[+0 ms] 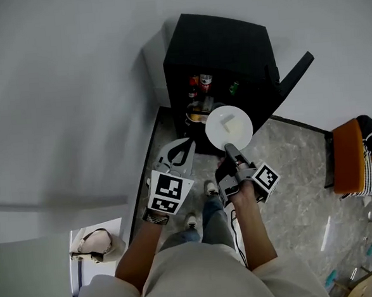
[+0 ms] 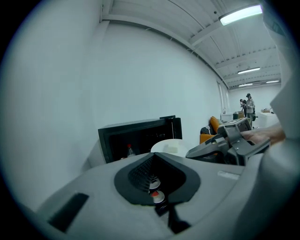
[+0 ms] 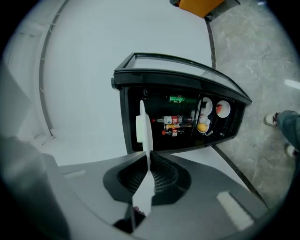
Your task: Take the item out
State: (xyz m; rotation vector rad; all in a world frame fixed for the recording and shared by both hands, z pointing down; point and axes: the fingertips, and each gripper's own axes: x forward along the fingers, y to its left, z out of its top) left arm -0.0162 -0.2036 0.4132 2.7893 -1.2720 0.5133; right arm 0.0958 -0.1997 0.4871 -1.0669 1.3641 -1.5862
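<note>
Closest to us, over the stone floor, we hold the two grippers side by side. The left gripper has its fingers pressed together with nothing between them; it hangs just beside the right one and carries nothing. The right gripper has its fingers clenched on the near rim of the white plate. Its own view shows this plate edge-on, pinched between the pads. On the plate lies a small white block; we cannot tell what it is.

A little further, the plate hangs in the air in front of the small black cabinet. It is outside the opening and touches neither the cabinet nor its door, which stands swung open. Deeper inside we see bottles lying on a shelf and something yellow beside them; these remain in their places.

We judge that the main part of the task is done, because the plate with its block is out of the cabinet and firmly gripped. What seems to be left is to carry it away and put it down somewhere, but no surface for this shows in any view. Perhaps the door must also be closed, and the free left gripper could do that.
</note>
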